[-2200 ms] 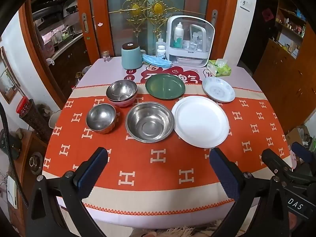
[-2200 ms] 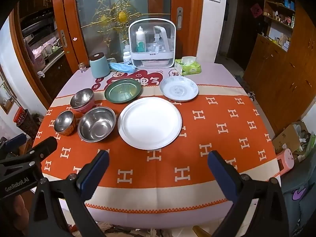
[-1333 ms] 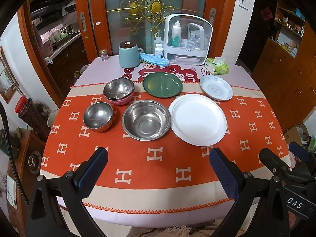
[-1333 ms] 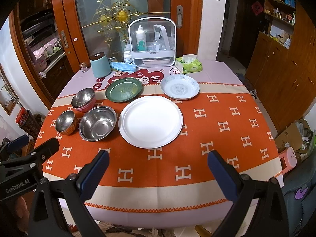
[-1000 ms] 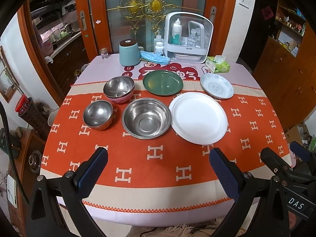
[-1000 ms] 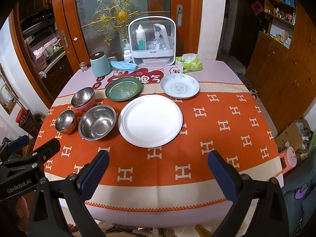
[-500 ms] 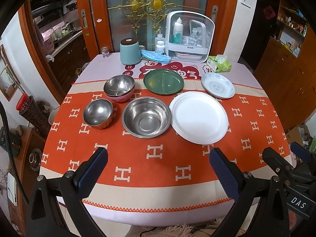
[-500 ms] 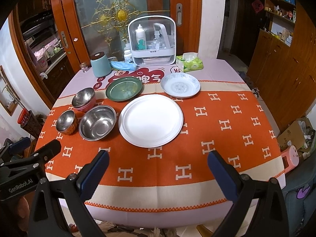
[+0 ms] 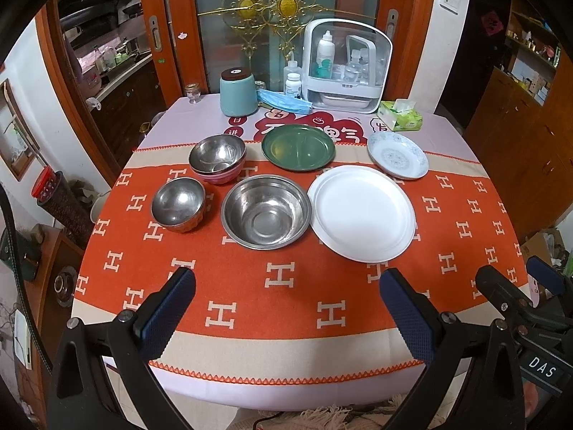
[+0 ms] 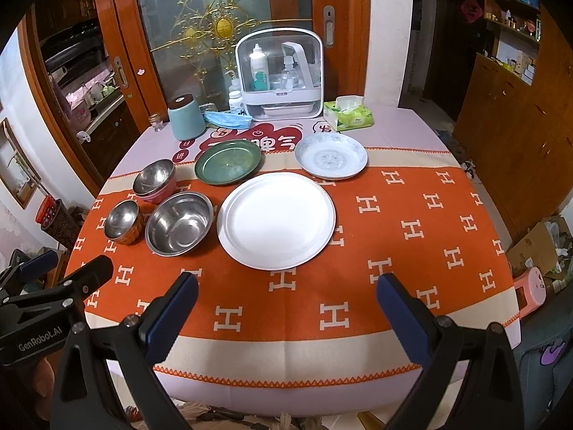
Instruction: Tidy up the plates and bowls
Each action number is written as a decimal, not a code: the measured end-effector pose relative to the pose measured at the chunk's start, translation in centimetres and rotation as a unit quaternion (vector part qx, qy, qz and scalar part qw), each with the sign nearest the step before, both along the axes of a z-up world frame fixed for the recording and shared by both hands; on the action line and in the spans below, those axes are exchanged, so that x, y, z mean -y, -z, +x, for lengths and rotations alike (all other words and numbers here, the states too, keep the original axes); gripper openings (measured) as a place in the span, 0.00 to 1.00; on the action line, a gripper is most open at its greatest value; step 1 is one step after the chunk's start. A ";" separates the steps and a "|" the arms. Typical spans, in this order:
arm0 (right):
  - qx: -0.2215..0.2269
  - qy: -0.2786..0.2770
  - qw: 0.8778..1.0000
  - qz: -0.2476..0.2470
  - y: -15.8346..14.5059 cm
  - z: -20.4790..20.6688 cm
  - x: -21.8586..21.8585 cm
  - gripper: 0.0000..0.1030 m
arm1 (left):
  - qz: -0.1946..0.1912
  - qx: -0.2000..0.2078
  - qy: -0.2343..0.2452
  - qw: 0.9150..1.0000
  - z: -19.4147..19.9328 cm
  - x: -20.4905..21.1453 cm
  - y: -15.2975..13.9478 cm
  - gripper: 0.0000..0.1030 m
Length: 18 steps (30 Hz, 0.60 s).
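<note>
On the orange cloth lie a large white plate (image 9: 361, 212) (image 10: 276, 219), a green plate (image 9: 298, 147) (image 10: 228, 161) and a patterned pale plate (image 9: 397, 155) (image 10: 331, 160). To their left stand a large steel bowl (image 9: 265, 210) (image 10: 179, 223), a small steel bowl (image 9: 178, 204) (image 10: 121, 220), and a steel bowl nested in a pink one (image 9: 217, 158) (image 10: 154, 180). My left gripper (image 9: 286, 304) and right gripper (image 10: 286, 302) hover open over the table's near edge, holding nothing.
At the far end of the table (image 9: 286, 354) stand a teal canister (image 9: 237, 91), a white organiser box with bottles (image 9: 346, 68), a tissue pack (image 9: 400, 115), a blue mask (image 9: 283, 102) and a small glass jar (image 9: 193, 92). Wooden doors and cabinets surround the table.
Both cameras drifted slightly, so the dishes sit a little higher in view. Nothing on the table moved; both grippers stayed open.
</note>
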State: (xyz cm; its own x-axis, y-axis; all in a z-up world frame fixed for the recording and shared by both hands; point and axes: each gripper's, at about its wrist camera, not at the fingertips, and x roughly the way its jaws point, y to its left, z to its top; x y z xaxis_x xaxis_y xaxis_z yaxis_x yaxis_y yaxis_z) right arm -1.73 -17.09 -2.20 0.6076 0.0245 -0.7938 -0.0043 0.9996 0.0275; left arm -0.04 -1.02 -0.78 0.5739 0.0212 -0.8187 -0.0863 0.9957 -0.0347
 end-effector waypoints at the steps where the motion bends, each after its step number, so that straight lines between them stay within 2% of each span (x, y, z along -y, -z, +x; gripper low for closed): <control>1: 0.001 -0.002 1.000 0.000 0.0 0.1 0.1 0.97 | 0.000 0.000 0.000 1.000 0.0 0.0 0.0 0.99; 18: 0.016 -0.043 0.999 0.001 0.0 1.5 2.8 0.94 | 0.000 -0.001 -0.010 1.000 1.5 2.8 0.3 0.99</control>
